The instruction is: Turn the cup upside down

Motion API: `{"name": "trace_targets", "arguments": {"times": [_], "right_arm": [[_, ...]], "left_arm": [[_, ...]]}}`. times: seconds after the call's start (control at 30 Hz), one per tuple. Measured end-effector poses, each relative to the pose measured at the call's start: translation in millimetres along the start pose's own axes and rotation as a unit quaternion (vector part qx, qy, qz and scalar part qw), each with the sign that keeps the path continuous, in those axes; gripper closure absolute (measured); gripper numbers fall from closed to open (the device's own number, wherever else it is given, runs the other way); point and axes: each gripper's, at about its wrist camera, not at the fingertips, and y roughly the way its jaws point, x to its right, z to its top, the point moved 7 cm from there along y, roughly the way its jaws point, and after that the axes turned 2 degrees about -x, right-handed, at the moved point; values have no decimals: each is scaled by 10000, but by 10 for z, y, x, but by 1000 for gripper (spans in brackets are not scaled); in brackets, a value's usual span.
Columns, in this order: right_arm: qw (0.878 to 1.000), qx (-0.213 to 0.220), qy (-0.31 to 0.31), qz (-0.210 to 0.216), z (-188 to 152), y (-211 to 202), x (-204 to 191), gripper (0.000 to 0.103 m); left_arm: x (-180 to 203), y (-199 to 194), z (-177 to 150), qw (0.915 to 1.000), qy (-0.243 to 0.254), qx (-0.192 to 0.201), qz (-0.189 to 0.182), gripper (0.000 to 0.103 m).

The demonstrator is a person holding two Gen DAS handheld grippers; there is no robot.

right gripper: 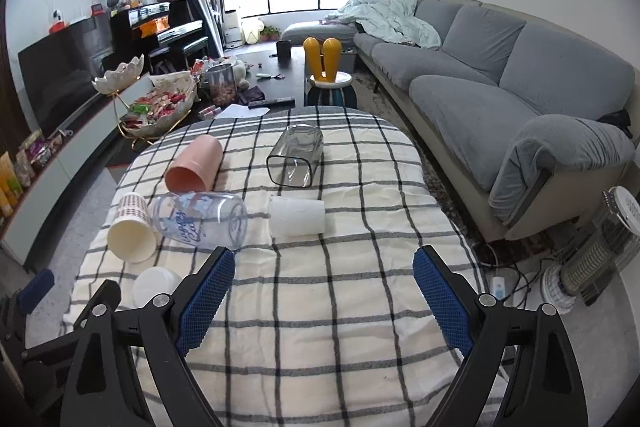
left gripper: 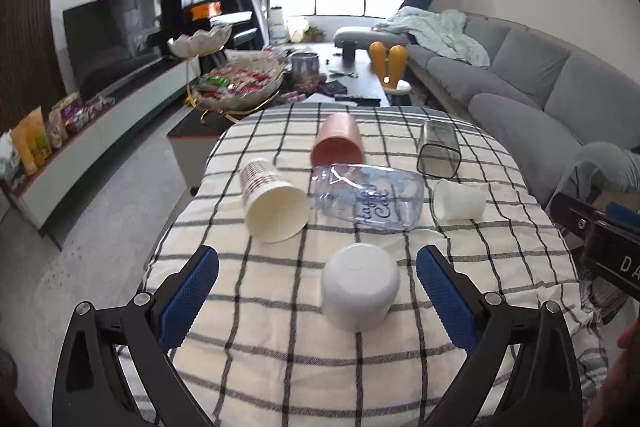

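Your left claw [left gripper: 318, 291] is spread wide and holds nothing, with the white cup [left gripper: 360, 285] standing mouth-down on the counter [left gripper: 280, 367] between its blue fingers [left gripper: 188, 297], nearer the right one. Your right claw [right gripper: 324, 297] is also spread and holds nothing, over bare checked cloth; the counter's right edge drops close beside it. Ahead, the clear bottle [left gripper: 368, 197] lies on its side, its blue cursive lettering unreadable.
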Motion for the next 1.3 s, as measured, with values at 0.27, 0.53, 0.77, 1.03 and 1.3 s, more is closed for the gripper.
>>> {"name": "trace_targets", "arguments": {"times": [0.27,0.53,0.77,1.03,1.3], "right_arm": [[9985,285,-270,-394,15,-140,-81,12],[9984,441,-256,-233,28,-220,-105,12],[9979,516,-302,-240,39,-263,-150,12],[9980,506,-287,-236,54,-268,-151,12],[9979,525,-298,-232,54,-269,-155,12]], "left_arm": [[-157,-151,4,9998,-180,-30,121,2],[-228,-216,70,9993,-292,59,210,2],[-274,-236,88,9991,-353,86,233,2],[-275,-215,76,9991,-365,30,194,2],[-268,-213,76,9991,-370,28,188,2]]}}
